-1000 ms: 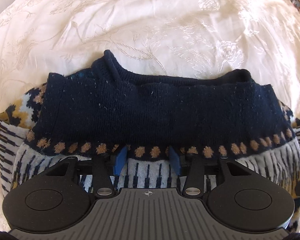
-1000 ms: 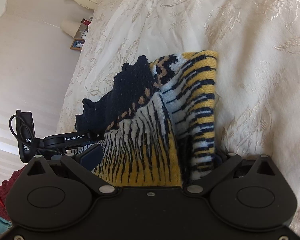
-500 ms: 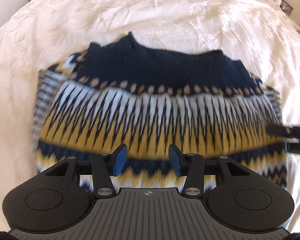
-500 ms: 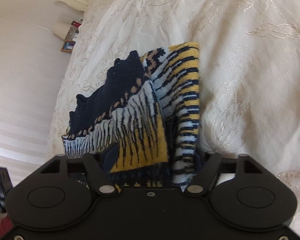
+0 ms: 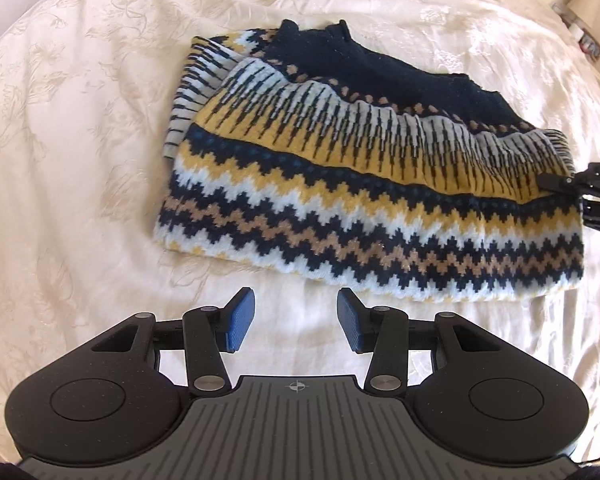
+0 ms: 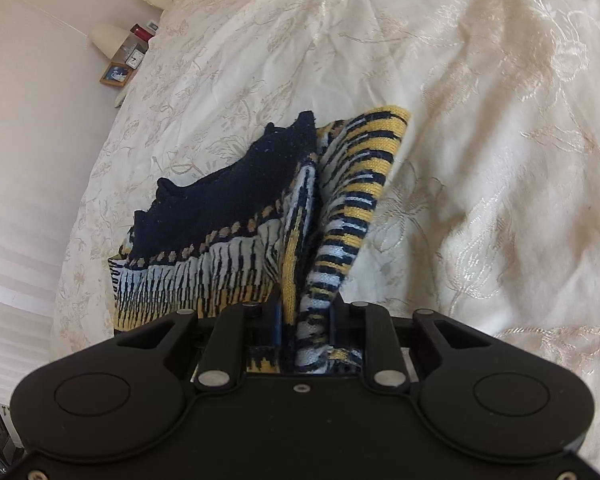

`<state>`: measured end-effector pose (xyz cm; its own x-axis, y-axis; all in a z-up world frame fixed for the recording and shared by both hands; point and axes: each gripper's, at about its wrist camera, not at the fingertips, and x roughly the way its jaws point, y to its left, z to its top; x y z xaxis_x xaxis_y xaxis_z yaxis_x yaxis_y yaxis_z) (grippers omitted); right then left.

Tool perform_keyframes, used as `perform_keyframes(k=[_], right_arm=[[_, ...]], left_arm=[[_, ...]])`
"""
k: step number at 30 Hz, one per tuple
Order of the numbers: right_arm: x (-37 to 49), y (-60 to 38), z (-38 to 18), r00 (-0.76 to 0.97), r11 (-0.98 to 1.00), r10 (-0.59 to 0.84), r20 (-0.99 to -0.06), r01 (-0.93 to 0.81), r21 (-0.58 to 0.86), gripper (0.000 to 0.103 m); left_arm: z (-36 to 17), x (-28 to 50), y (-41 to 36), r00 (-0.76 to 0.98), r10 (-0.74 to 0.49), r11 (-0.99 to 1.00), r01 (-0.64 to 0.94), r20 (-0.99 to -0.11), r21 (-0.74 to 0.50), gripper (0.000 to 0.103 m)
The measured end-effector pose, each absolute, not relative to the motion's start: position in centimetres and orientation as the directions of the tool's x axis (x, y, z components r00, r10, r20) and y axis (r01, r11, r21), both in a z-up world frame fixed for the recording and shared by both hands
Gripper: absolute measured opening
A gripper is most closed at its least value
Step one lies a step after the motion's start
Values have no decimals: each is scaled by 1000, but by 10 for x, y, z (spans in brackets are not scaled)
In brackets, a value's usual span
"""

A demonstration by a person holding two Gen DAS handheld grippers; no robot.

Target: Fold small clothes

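- Your left tongs [image 5: 296, 320] stand wide apart, the two blue ribbed pads [image 5: 240, 320] hold nothing and touch nothing.
- They hover over the bare cream bedspread with woven flower pattern [image 5: 80, 140], just before the near hem of the garment.
- The small knitted sweater with navy, yellow, white and tan zigzag bands [image 5: 360, 200] lies folded on the bed, its dark navy upper part [image 5: 412, 76] on the far side from you.
- Your right tongs [image 6: 302, 320] are closed narrow on the side edge of the sweater [image 6: 300, 248]; a bunched fold of striped knit sits between the two fingers.
- In the left wrist view, the black tip of the right tongs [image 5: 568, 182] meets the right edge of the sweater, at the yellow and white band.
- That pinched edge stands up a little from the bedspread [image 6: 480, 160], while the rest lies flat.
- On the far left of the right wrist view, a small picture frame [image 6: 116, 74] and a small clock [image 6: 134, 58] stand beside the bed.
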<state>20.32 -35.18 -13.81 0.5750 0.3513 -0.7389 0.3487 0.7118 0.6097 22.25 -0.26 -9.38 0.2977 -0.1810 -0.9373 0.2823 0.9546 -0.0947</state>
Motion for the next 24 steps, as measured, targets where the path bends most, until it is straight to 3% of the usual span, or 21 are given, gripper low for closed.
perform_keyframes(k=[14, 24], right_arm=[[259, -238, -60, 578, 806, 343, -740, 224, 548, 29], [320, -129, -82, 485, 847, 396, -779, 135, 515, 29]], left_arm=[[-92, 234, 62, 249, -286, 929, 309, -925, -204, 44], [-96, 251, 117, 233, -279, 929, 311, -932, -200, 44]])
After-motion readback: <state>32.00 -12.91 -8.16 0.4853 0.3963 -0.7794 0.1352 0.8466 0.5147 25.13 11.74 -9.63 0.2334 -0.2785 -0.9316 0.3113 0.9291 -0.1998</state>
